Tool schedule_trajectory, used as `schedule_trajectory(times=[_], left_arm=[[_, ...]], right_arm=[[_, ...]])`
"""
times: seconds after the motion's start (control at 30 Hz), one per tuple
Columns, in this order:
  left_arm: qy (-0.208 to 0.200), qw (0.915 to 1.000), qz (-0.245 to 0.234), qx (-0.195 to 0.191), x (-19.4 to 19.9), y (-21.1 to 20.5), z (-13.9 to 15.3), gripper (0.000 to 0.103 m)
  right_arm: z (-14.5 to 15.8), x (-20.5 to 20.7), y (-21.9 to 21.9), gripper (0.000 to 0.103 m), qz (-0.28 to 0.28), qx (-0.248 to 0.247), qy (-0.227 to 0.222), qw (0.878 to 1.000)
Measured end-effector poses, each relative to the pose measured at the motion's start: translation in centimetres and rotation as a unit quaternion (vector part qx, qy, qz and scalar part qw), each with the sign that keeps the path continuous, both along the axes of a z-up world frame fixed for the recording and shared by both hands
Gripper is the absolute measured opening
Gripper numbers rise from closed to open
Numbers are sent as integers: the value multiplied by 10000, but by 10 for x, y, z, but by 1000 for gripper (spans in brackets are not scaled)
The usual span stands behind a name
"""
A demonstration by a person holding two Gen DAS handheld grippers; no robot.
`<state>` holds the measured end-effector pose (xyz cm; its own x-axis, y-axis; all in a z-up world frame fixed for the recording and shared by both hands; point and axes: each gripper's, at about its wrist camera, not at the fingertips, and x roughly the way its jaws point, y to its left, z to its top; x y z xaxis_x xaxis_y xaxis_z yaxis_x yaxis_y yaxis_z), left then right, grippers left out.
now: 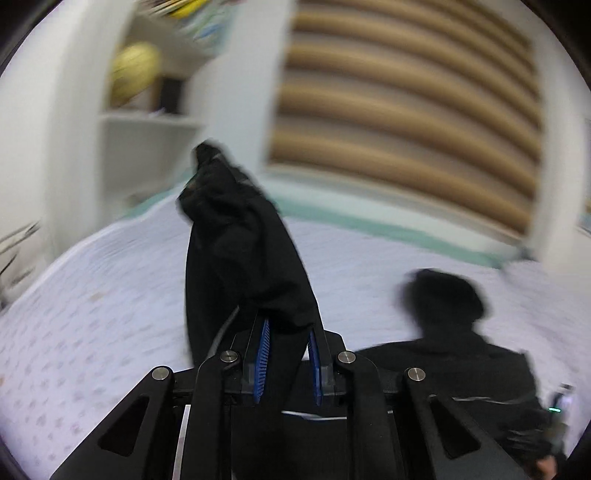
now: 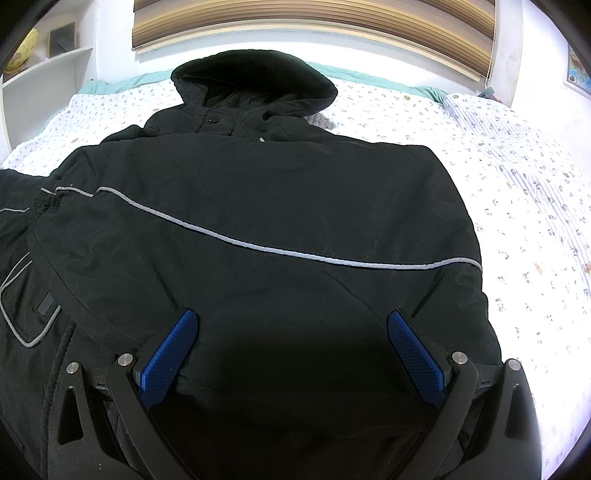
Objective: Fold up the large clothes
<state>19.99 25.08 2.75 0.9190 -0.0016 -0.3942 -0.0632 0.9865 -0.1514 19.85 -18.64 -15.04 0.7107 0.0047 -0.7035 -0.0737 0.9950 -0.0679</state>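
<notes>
You had the jacket (image 2: 258, 221) spread flat on the bed (image 2: 517, 184), hood (image 2: 255, 85) toward the blind (image 2: 314, 22), probably so the body stayed square while one side got folded in. Your right hand-held gripper (image 2: 291, 350) sat over the hem, wide open and gripping nothing. Only the right view showed that whole layout, grey piping and all. The blurry left view had what the right missed: your left hand-held gripper (image 1: 288, 354) nearly closed, pinching a bunch of black cloth (image 1: 240, 251) clear of the bed, likely a sleeve.
</notes>
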Motion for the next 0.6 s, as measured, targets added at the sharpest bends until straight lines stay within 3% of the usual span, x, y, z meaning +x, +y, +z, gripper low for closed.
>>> schedule_trajectory(times=[0.1,0.23,0.43,0.5,0.6], left_arm=[[17,9958,-901,-137,5,-66,13,19],[351,9852,-1673,-98,20,-145,-8,19],[1406,9564,-2561,-61,44,-245,-96,19],[1900,9442,-2688,110,51,-273,-138,19],[2314,9350,-2668,311,61,-293,-177,20]], right_arm=[[0,0,0,103,0,2,-1,10000],[1,0,0,103,-1,5,-2,10000],[1,0,1,103,-2,8,-7,10000],[2,1,1,103,0,20,-16,10000],[2,2,2,103,0,32,-23,10000]])
